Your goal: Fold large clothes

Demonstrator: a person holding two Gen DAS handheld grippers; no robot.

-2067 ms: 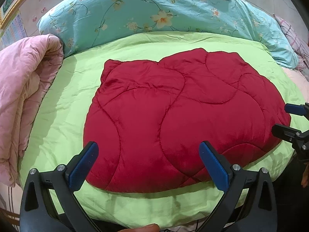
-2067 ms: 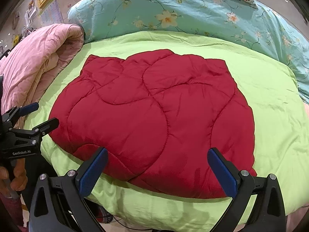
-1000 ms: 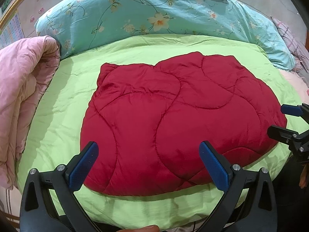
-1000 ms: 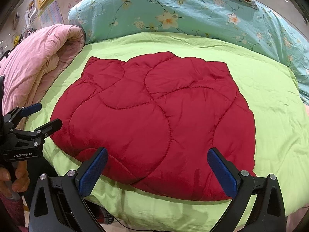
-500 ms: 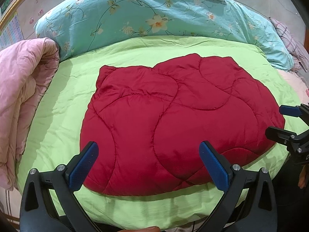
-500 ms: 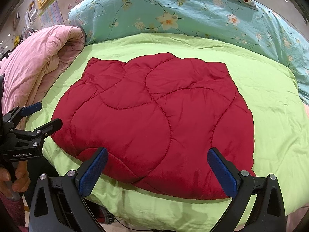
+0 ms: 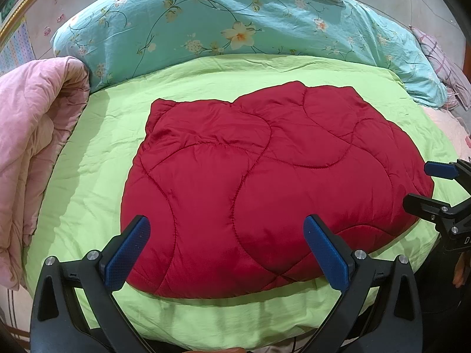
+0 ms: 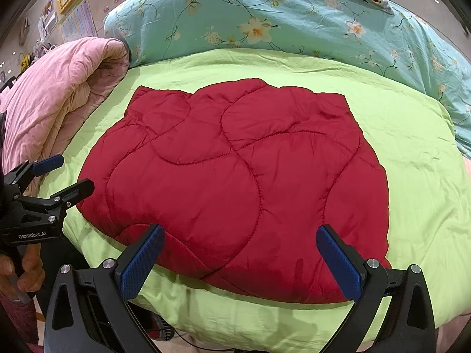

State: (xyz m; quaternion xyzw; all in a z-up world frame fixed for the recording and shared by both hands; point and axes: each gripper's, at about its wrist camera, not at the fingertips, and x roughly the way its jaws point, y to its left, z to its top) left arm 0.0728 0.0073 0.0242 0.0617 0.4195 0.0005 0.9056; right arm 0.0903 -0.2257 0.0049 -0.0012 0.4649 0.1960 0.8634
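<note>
Jaws on both your grippers are standing wide apart and holding nothing. Your left gripper (image 7: 226,250) is hovering over the near edge of the red quilt (image 7: 265,182), and your right gripper (image 8: 241,260) is doing the same from its side. The quilt is lying folded and flat on the green sheet (image 7: 97,153) of the bed. A pink blanket (image 7: 32,135) is sitting bunched at 9 o'clock, and a floral pillow (image 7: 206,26) is lying at 12 o'clock.
</note>
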